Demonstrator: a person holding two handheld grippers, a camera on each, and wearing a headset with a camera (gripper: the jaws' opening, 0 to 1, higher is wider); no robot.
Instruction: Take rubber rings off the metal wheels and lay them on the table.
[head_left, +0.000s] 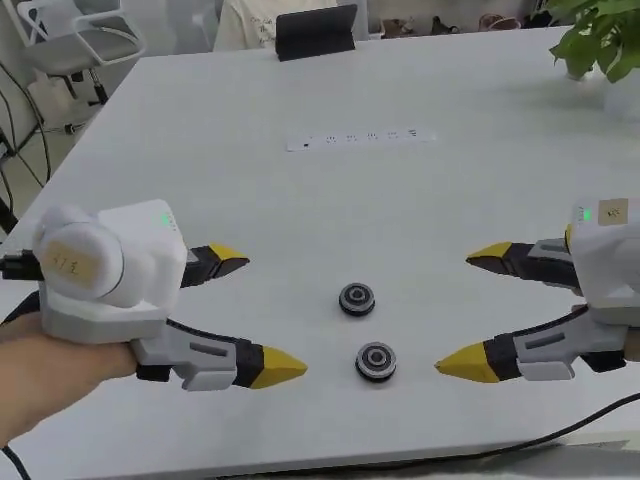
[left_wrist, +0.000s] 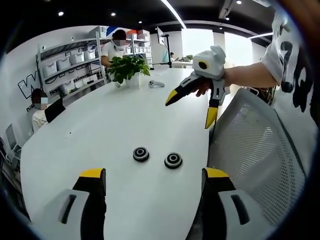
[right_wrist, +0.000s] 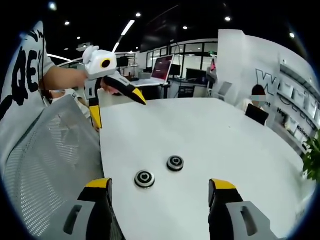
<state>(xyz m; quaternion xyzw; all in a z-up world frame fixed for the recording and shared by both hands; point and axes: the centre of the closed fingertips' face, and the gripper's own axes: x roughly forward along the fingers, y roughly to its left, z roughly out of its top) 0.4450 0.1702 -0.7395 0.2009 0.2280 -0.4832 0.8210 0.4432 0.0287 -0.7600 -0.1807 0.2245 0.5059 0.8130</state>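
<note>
While hovering low over the white table (head_left: 300, 190), on the person's side of the power strip (head_left: 360, 138), pointing at each other from either flank: left tongs (head_left: 275, 315) and right tongs (head_left: 452, 313). Standing wide open, both of them, gripping nothing and touching nothing. Spreading their jaws level with the tabletop, yellow tips aiming inward.

Lying between those tips, on that same near side of the power strip and almost straight below it in the head view: far wheel (head_left: 357, 298) and near wheel (head_left: 376, 361), close together yet apart. Resting flat, each axle line pointing straight up, round all about with no long side to speak of. Wearing a dark rubber ring around each metal hub.

Cradling the white body of the left tongs from beneath: left hand (head_left: 45, 375), reaching forward from the table edge nearest the person, well short of the power strip. Clasping the right tongs from behind, as the left gripper view is showing: right hand (left_wrist: 201, 90), on a bare forearm stretching out level.
</note>
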